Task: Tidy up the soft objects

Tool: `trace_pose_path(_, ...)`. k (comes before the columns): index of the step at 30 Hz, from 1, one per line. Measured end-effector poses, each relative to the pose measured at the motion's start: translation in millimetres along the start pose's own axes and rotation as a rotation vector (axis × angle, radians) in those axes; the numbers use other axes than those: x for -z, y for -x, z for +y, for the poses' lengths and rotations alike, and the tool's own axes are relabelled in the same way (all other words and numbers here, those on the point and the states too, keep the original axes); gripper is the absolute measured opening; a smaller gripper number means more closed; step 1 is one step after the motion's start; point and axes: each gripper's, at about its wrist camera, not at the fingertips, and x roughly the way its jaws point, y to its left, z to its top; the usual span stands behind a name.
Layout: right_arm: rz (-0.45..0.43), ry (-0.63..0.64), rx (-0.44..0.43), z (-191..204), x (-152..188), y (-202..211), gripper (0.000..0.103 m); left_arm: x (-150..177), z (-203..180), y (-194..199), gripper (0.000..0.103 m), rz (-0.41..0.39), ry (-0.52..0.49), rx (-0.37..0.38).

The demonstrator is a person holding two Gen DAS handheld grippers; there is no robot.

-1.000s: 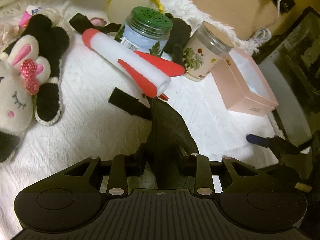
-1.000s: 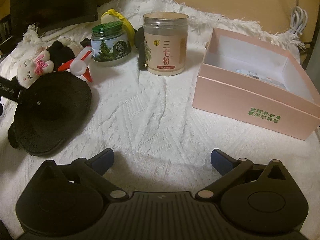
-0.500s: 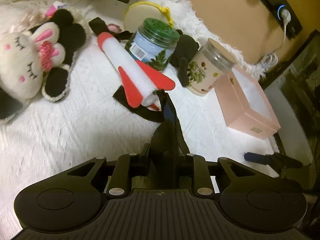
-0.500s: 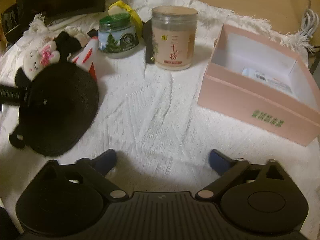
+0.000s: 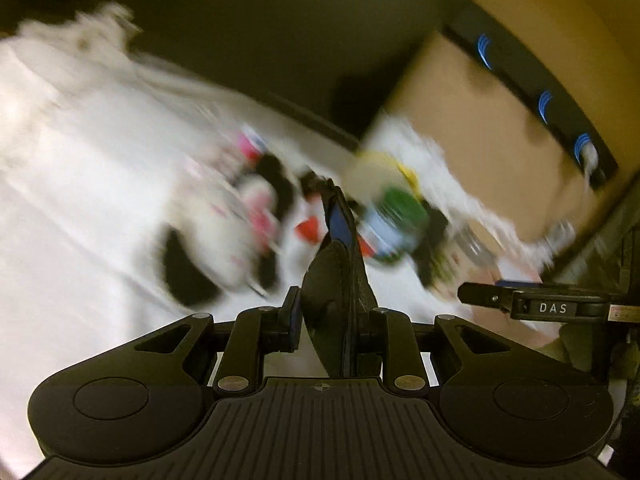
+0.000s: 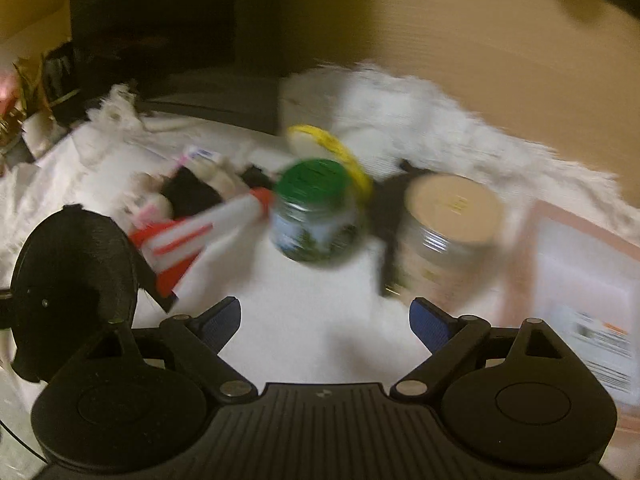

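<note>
Pinching a flat black pad (image 5: 336, 280) edge-on, the left gripper (image 5: 336, 316) holds it above the white blanket (image 5: 80, 184), while the right gripper (image 6: 324, 316) hangs with its jaws apart and nothing between them. Little looks sorted: the plush rabbit (image 5: 240, 232) and foam rocket (image 6: 200, 236) lie among the jars at the far side, and the pink box (image 6: 580, 280) on the right seems to hold no soft thing.

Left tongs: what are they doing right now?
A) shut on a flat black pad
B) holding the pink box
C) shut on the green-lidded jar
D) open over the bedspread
A: the left tongs are closed on the black pad, which stands edge-on between them, clear of the green-lidded jar.
</note>
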Motion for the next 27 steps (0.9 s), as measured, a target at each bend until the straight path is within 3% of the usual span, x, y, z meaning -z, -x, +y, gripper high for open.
trace_pose_path(3, 0.013, -0.026, -0.046, 19.5, -17.9, -19.5, 0.092, -8.7, 16.1, 20.2, 0.025, -0.059, 0.019, -0.054)
trace_pose_path(6, 0.013, -0.051, -0.021, 42.4, -37.2, -41.7, 0.092, -9.5, 30.1, 33.3, 0.025, -0.088, 0.046, -0.098)
trace_pose_path(13, 0.037, -0.172, -0.071, 74.4, -67.7, -91.1, 0.092, -3.3, 46.8, 53.6, 0.025, -0.099, 0.096, -0.086)
trace_pose_path(15, 0.056, -0.214, -0.093, 78.0, -75.2, -109.1, 0.087, -2.3, 55.4, 55.6, 0.025, -0.103, 0.131, -0.093)
trace_pose_path(18, 0.145, -0.264, -0.092, 75.7, -75.0, -137.2, 0.065, -3.2, 67.7, 61.5, 0.025, -0.123, 0.175, -0.111)
trace_pose_path(19, 0.190, -0.293, -0.112, 71.8, -71.2, -145.1, 0.046, -3.5, 71.0, 64.2, 0.025, -0.134, 0.189, -0.114)
trace_pose_path(20, 0.227, -0.314, -0.136, 67.9, -67.3, -149.1, 0.039, -4.0, 73.9, 66.7, 0.025, -0.141, 0.199, -0.114)
trace_pose_path(23, 0.219, -0.303, -0.162, 61.2, -59.1, -135.5, 0.030, -5.9, 79.1, 72.4, 0.025, -0.154, 0.211, -0.118)
trace_pose_path(27, 0.158, -0.183, -0.172, 64.0, -59.5, -94.4, 0.030, -13.4, 84.3, 74.0, 0.025, -0.155, 0.202, -0.126)
